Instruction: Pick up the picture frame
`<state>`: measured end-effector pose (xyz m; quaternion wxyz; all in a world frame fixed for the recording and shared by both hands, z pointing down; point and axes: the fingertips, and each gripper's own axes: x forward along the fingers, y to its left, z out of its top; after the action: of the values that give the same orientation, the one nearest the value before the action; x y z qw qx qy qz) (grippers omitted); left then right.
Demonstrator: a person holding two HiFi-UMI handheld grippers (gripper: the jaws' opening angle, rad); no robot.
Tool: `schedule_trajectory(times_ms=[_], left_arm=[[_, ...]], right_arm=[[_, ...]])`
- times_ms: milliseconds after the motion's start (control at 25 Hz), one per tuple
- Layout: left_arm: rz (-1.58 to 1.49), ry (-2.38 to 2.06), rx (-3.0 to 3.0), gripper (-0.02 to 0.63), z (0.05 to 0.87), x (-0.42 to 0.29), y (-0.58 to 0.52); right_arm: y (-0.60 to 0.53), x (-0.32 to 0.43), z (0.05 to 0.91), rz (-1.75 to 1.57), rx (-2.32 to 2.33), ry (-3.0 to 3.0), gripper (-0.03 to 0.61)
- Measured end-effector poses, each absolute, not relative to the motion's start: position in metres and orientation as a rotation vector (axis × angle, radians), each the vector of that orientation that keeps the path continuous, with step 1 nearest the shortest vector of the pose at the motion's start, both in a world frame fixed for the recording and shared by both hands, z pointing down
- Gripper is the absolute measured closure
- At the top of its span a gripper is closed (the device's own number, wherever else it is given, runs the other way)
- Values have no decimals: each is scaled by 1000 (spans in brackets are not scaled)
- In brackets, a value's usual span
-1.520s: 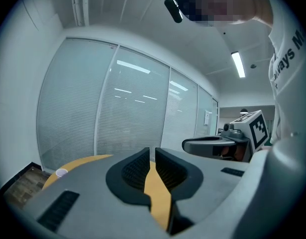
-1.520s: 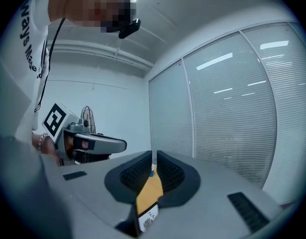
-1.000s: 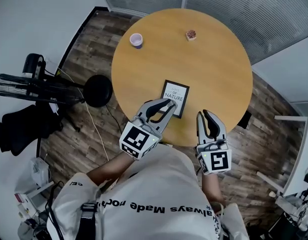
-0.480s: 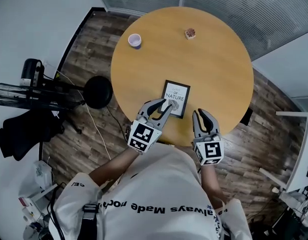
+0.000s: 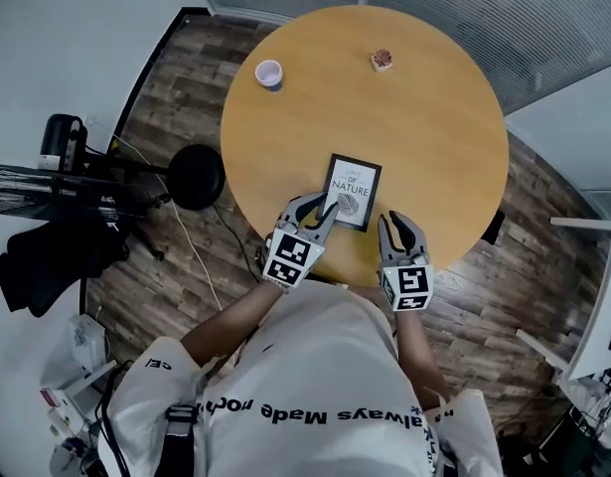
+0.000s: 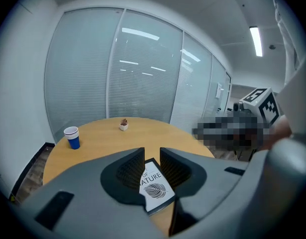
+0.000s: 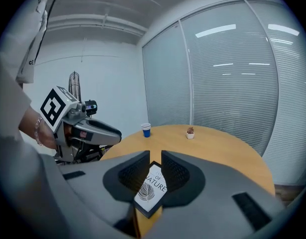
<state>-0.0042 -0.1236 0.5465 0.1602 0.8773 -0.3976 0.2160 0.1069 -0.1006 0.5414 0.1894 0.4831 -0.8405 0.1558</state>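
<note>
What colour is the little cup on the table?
Blue, with a white rim. The cup shows best in the left gripper view.

The head view looks steeply down from above the person's shoulders, far enough off to take in the whole round table (image 5: pixel 424 137) at 12 o'clock and the person's shirt (image 5: pixel 315 386) at 6 o'clock. The left gripper view sits low and close at the table's near edge, facing across the top toward the blinded glass wall (image 6: pixel 93 68). The right gripper view sits beside it, equally low, angled more leftward. All three share the picture frame (image 5: pixel 351 191), blue cup (image 5: pixel 269 73) and small potted plant (image 5: pixel 381 61).
</note>
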Motion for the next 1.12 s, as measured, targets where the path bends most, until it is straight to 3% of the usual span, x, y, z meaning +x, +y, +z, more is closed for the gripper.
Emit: schedule_trajectory(times_ms=[1120], left_arm=[[771, -1039, 2350, 518, 655, -20, -128]], right_arm=[[-104, 99, 638, 514, 1269, -2234, 508]])
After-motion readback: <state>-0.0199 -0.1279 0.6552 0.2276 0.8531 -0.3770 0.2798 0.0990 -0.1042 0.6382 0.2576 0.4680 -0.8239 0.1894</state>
